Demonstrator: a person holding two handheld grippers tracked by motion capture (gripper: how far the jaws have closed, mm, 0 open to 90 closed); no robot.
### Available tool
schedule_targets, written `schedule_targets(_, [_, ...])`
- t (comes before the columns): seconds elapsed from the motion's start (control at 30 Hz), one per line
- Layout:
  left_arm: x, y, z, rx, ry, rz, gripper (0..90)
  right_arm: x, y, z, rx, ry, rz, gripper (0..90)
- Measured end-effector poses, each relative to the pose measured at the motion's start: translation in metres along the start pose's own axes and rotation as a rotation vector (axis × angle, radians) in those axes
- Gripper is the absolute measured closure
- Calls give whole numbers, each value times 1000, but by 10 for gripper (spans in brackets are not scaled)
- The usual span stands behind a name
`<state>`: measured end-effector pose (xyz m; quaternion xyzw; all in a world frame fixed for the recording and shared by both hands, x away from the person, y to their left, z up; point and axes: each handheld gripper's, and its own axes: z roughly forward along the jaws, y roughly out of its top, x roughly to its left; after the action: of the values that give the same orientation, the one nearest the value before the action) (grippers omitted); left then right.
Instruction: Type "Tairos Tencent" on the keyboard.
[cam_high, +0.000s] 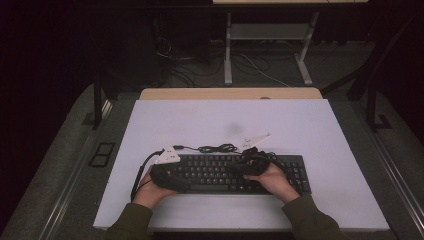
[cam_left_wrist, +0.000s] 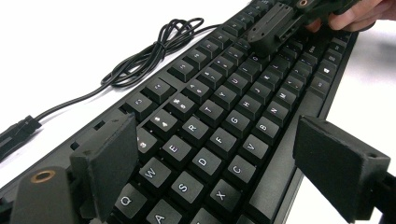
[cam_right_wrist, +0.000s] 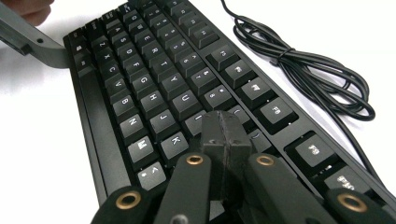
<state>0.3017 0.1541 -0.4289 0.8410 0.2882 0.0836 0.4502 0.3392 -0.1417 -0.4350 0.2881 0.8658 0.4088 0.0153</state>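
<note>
A black keyboard lies across the near half of the white table top. My left gripper is at its left end, and in the left gripper view it stands open, one pad over the top row and the other just off the front edge. My right gripper is over the keys right of the middle. In the right gripper view it is shut with nothing between the jaws, its tips down at the keys beside K. Its tips also meet the keys in the left gripper view.
The keyboard's black cable lies coiled just behind the keyboard, also seen as cable and cable. A person's hands hold both grippers from the near edge. A desk frame stands on the floor beyond the table.
</note>
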Motion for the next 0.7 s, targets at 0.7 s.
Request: schedule_targets(0.7, [-1, 0, 0, 3, 5, 5, 137, 0, 0, -2, -35, 3, 10, 828])
